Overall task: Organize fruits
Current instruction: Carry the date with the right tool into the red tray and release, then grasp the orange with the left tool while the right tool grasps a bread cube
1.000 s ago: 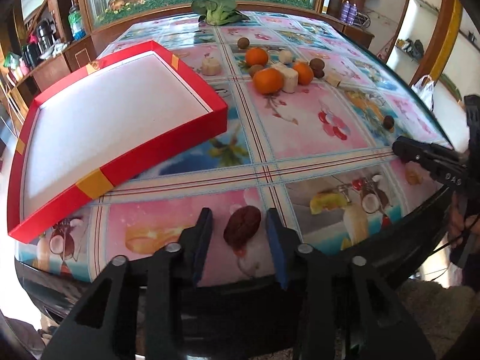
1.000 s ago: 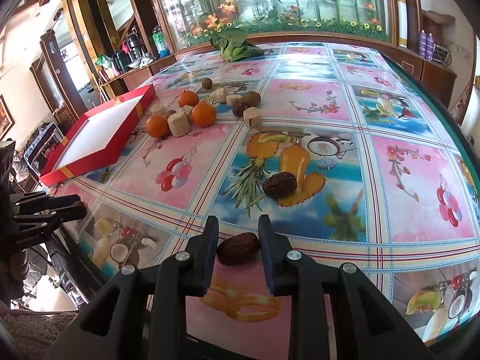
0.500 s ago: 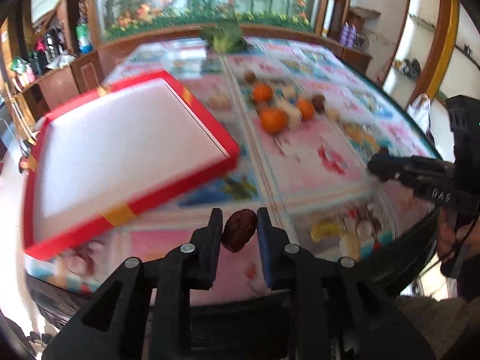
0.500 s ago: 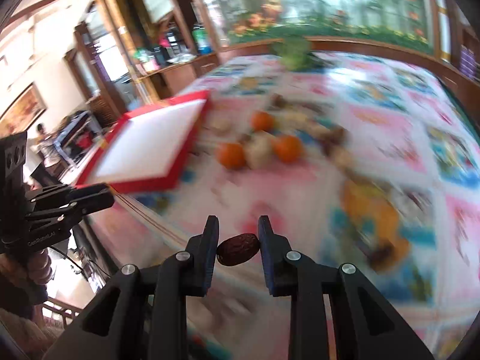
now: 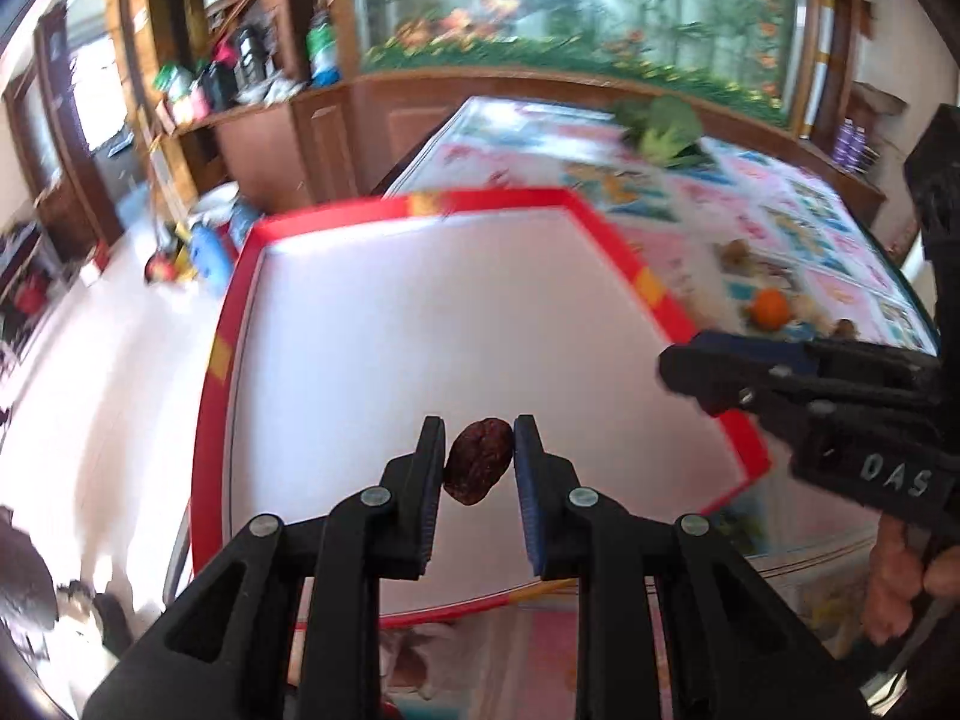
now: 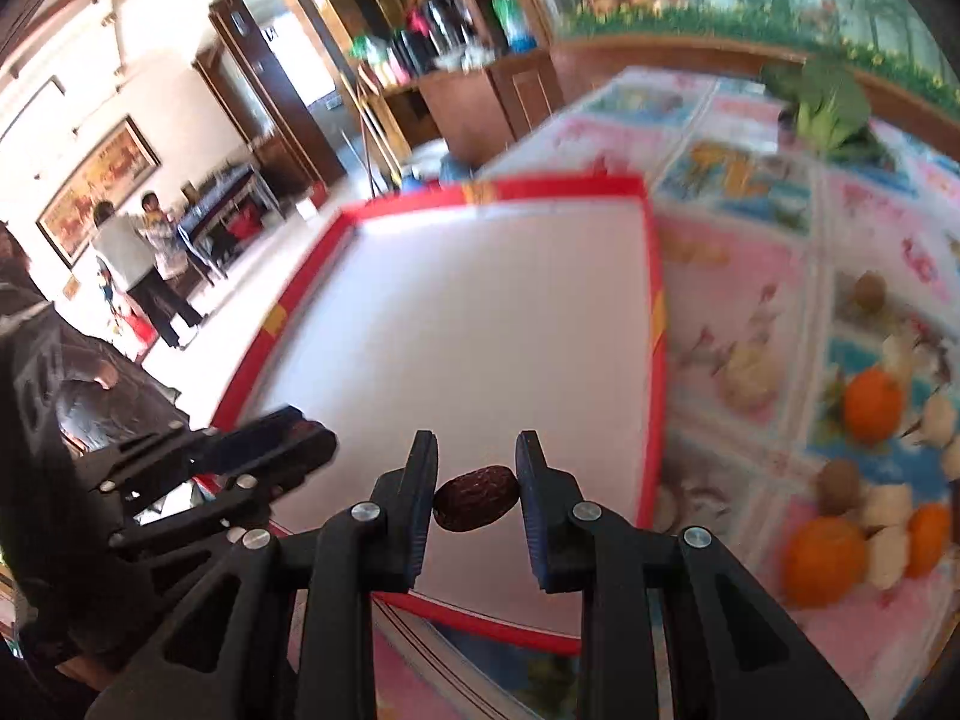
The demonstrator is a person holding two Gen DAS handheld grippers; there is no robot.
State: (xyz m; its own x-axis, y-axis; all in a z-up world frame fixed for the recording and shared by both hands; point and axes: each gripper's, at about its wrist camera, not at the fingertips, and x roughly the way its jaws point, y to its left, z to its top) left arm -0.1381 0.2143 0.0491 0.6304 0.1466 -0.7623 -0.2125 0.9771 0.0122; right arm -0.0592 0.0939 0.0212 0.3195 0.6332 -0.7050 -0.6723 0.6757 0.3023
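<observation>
the left claw [image 5: 479, 461] pinches a brown date [image 5: 478, 459] above the red tray [image 5: 660, 306]; the right claw [image 6: 476, 498] pinches another date [image 6: 476, 498] beside it.

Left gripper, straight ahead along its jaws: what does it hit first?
Likely the white floor of the red tray. The left gripper, shut on a date, points at it; depth is unclear.

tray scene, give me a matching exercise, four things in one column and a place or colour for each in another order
Things:
1. left date
2. right date
3. tray
4. greens

Places or colours:
A. red rim, white inside
B. far end of the table
C. upright between the left gripper fingers
D. lying sideways between the right gripper fingers

Pairs: 1-C, 2-D, 3-A, 4-B
</observation>
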